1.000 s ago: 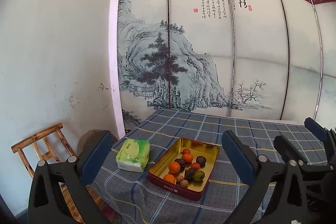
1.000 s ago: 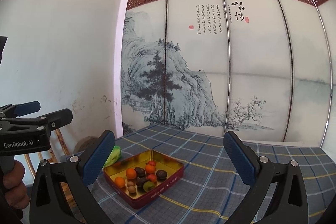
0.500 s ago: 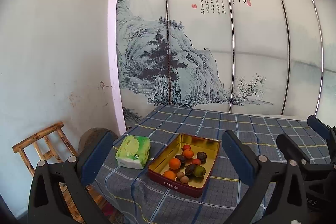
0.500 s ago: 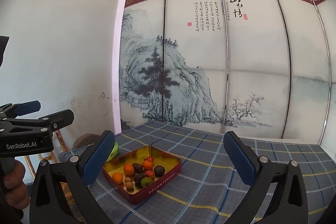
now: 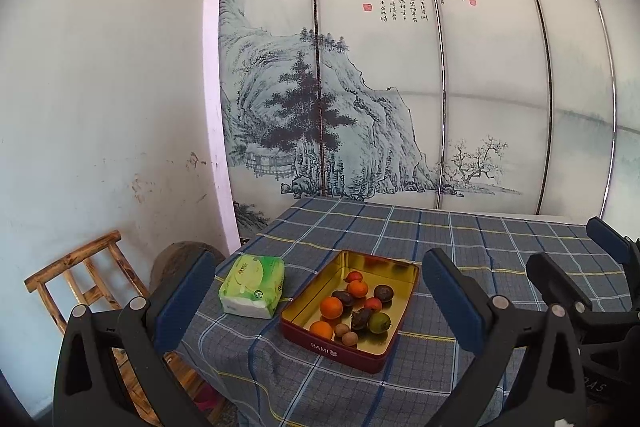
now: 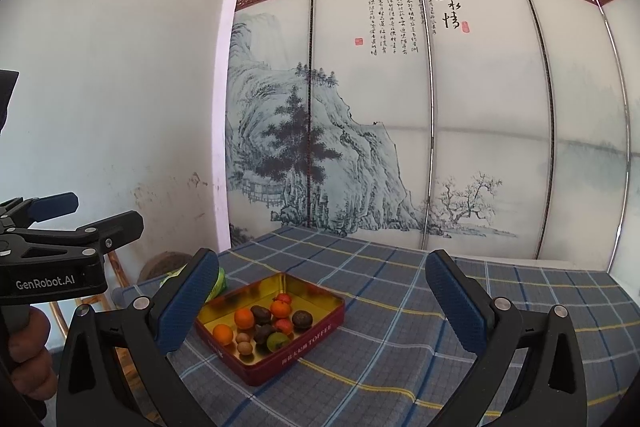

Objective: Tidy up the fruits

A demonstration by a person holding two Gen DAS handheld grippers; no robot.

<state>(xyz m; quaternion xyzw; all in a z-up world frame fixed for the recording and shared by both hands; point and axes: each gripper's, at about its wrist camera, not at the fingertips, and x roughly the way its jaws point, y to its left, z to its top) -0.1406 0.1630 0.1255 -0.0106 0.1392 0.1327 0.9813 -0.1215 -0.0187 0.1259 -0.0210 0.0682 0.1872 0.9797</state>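
A red tin with a gold inside (image 5: 312, 301) (image 6: 316, 337) sits near the left front of a table with a blue checked cloth (image 5: 460, 239) (image 6: 400, 327). It holds several small fruits: oranges (image 5: 331, 307) (image 6: 244, 318), dark brown ones (image 5: 383, 293) (image 6: 301, 319), a green one (image 5: 379, 322) (image 6: 278, 340), small red and tan ones. My left gripper (image 5: 316, 301) is open and empty, held off the table's front. My right gripper (image 6: 320, 299) is open and empty, likewise apart from the tin. Each gripper shows at the edge of the other's view.
A green pack of tissues (image 5: 253, 285) (image 6: 218, 281) lies left of the tin near the table's left edge. A wooden stool (image 5: 80, 279) and a round stump (image 5: 176, 259) stand on the floor at the left. A painted folding screen (image 5: 400, 87) closes off the back.
Both grippers have drifted slightly, so the tin sits a little differently in each view. Neither has opened or shut. The fruits have not moved.
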